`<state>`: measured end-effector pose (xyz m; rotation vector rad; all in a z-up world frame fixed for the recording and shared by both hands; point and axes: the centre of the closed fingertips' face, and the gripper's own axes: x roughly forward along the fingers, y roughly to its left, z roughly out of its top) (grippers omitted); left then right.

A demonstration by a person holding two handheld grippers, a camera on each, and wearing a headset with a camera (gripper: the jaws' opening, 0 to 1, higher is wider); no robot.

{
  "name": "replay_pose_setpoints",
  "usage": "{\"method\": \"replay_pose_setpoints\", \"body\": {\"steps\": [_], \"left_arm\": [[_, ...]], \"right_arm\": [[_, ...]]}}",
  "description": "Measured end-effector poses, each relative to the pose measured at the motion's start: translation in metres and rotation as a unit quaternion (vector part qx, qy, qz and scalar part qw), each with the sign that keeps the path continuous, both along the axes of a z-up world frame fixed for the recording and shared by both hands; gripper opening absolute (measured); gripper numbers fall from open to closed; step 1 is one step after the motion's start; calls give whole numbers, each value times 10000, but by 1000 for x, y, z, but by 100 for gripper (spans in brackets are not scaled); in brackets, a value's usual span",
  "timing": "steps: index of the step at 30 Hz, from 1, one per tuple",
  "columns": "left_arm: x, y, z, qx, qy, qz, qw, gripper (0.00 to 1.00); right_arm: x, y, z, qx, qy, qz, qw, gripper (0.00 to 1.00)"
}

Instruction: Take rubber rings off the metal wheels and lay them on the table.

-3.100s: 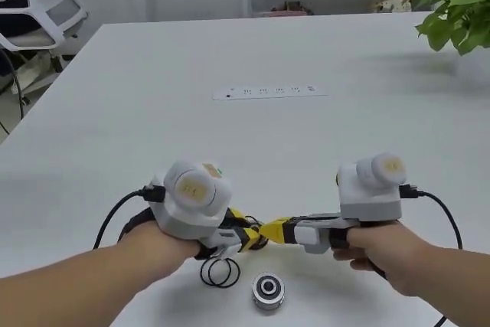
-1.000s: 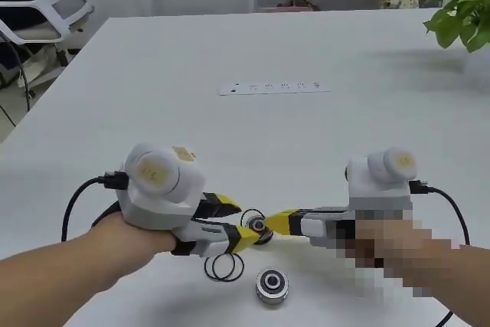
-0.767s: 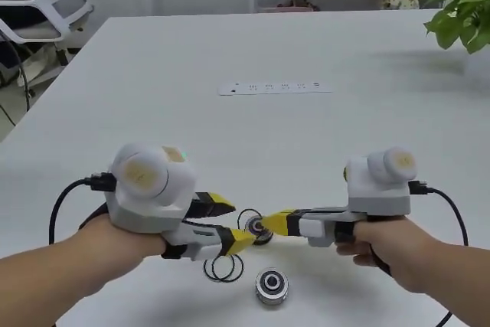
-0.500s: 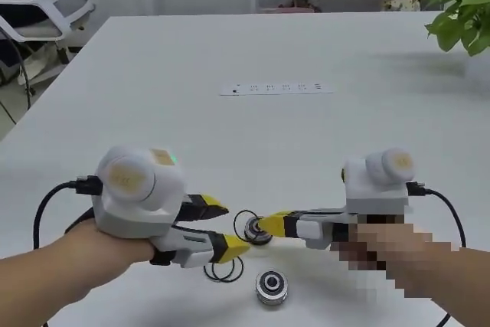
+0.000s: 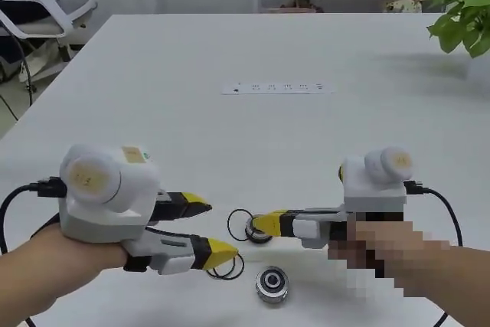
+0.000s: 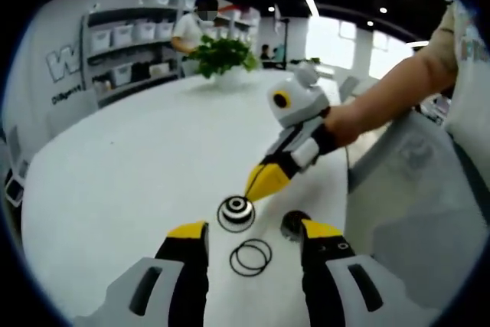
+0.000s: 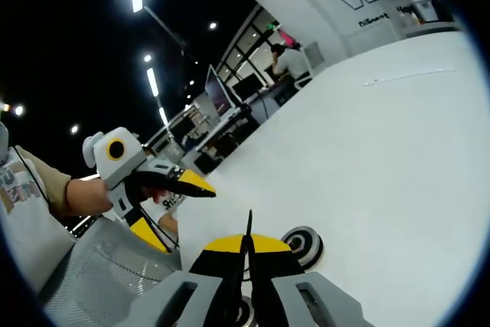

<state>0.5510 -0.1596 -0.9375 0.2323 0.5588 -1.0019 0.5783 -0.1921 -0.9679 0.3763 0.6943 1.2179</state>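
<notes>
Head view showed left gripper (image 5: 217, 228) fingers apart, right gripper (image 5: 260, 225) fingers together beside the wheel (image 5: 257, 236), whose thin, stretchy ring (image 5: 230, 223) looked best pinched at its slack left loop.

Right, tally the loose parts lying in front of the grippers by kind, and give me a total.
rubber rings: 3 (two overlapping on the table, one at the tip of the right gripper)
metal wheels: 2 (one under that tip, one nearer the person)
Total: 5
</notes>
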Motion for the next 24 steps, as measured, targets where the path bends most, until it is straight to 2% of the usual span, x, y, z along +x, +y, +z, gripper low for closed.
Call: {"method": "replay_pose_setpoints", "body": {"steps": [14,24], "left_arm": [[-8,17,5,-51,51,223,9997,59],[-15,26,9,-3,-7,301,9995,65]], "right_arm": [[-6,7,3,55,46,110,9999,0],[-12,14,6,97,76,214,9997,0]]}}
